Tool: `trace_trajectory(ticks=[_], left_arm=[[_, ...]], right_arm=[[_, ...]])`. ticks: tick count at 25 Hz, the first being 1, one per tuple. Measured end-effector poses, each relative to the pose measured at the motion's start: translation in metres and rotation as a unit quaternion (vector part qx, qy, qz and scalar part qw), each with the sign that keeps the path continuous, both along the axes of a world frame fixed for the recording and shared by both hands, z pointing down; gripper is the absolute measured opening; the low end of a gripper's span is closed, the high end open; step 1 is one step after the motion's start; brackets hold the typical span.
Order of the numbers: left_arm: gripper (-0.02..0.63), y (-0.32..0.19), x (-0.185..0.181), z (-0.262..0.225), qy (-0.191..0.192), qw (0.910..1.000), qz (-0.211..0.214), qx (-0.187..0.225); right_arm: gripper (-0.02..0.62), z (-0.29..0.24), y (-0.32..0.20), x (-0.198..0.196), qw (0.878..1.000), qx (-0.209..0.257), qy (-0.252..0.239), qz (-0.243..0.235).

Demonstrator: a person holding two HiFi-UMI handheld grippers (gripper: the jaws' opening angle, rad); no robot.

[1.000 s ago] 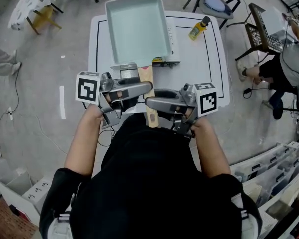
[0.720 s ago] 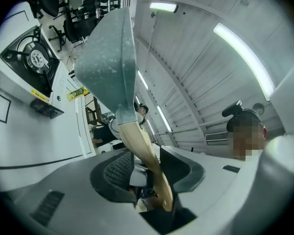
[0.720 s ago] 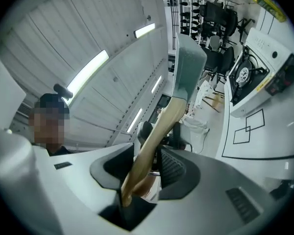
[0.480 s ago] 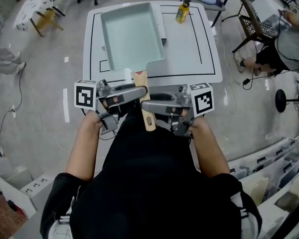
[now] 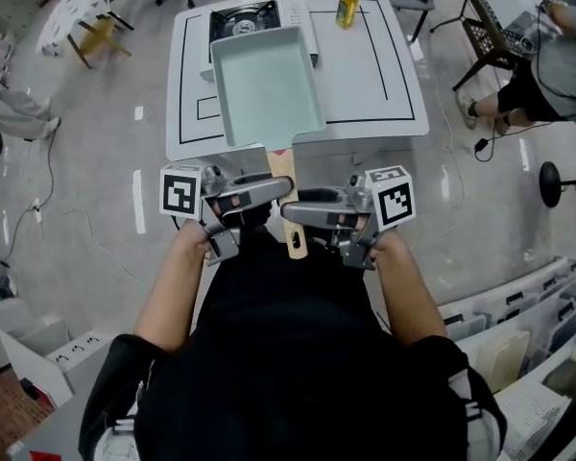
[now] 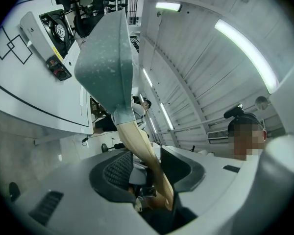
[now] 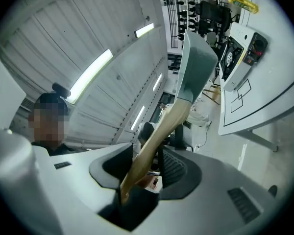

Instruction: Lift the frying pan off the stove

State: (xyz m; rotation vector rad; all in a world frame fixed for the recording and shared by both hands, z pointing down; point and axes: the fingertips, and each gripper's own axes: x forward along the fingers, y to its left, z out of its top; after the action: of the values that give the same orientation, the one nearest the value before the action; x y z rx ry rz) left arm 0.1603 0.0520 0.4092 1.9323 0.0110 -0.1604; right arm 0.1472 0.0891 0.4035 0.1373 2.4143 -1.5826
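Since the left claw (image 6: pixel 147 173) and right claw (image 7: pixel 147 169) both clamp only the wooden handle (image 5: pixel 290 205), the frying pan (image 5: pixel 266 84) hangs above the worktop (image 5: pixel 374 75), clear of the stove (image 5: pixel 245 17). Its forward weight could tip it or twist it loose.

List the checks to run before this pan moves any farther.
1. Grip of left gripper on the wooden handle: ok, jaws shut on it.
2. Grip of right gripper on the same handle: ok, shut.
3. Clearance of frying pan from stove: ok, the stove top shows uncovered beyond it.
4. Pan contents: ok, empty.
5. Pan level: cannot tell.
6. Room from yellow bottle: ok, it stands apart at the far edge of the table.
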Motion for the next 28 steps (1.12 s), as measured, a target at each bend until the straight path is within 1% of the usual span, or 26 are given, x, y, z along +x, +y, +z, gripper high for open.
trace_trajectory(ticks=[5, 9, 13, 28], left_arm=[[0.179, 0.017, -0.014, 0.006, 0.003, 0.9999, 0.008, -0.008], [0.181, 0.027, -0.031, 0.023, 0.000, 0.9995, 0.016, -0.027], [0.184, 0.034, -0.049, 0.029, 0.005, 0.9990, 0.027, -0.034], [0.187, 0.064, -0.124, 0.021, 0.024, 0.9968, 0.072, -0.025]], right_arm=[[0.175, 0.006, 0.015, -0.014, 1.000, -0.012, 0.003, 0.007], [0.176, 0.015, 0.024, -0.029, 1.000, -0.021, 0.015, 0.008], [0.181, 0.020, 0.031, -0.048, 0.999, -0.025, 0.022, 0.008], [0.186, 0.016, 0.059, -0.126, 0.999, -0.025, 0.026, 0.033]])
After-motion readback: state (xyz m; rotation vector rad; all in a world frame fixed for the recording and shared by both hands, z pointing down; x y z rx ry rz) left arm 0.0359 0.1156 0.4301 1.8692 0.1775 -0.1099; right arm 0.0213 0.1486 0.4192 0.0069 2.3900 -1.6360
